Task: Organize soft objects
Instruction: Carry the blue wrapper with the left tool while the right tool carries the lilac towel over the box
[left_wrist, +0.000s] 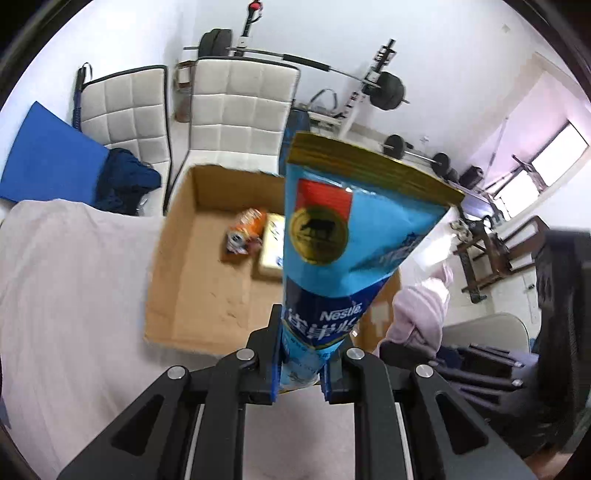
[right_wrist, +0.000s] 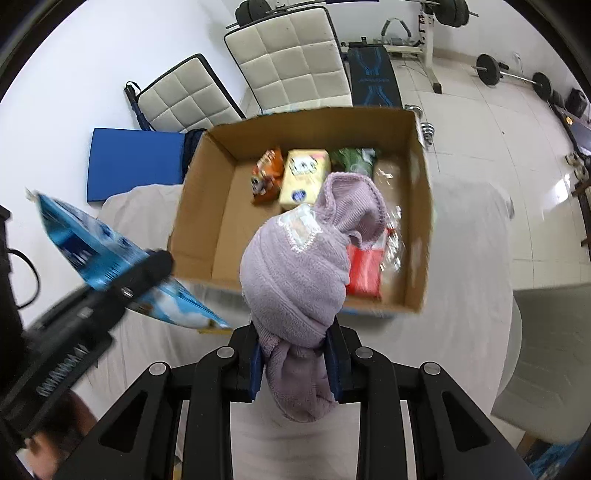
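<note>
My left gripper (left_wrist: 301, 354) is shut on a blue Nestle pouch (left_wrist: 343, 236) and holds it up over the near edge of an open cardboard box (left_wrist: 207, 266). My right gripper (right_wrist: 295, 354) is shut on a lilac knitted bundle (right_wrist: 299, 266), held above the box's (right_wrist: 199, 221) near wall. The left gripper (right_wrist: 122, 291) with the pouch (right_wrist: 92, 251) shows at the left of the right wrist view. The lilac bundle (left_wrist: 421, 314) shows at the right of the left wrist view. The box holds an orange snack bag (right_wrist: 266, 173), a yellow pack (right_wrist: 304, 175), a green bag (right_wrist: 352, 158) and a red pack (right_wrist: 365, 273).
The box stands on a table under a white cloth (right_wrist: 469, 295). Behind it are two white padded chairs (right_wrist: 295, 55), a blue mat (right_wrist: 133, 158) and dark clothing (left_wrist: 125, 181). Barbells and a weight bench (right_wrist: 373, 74) stand by the far wall.
</note>
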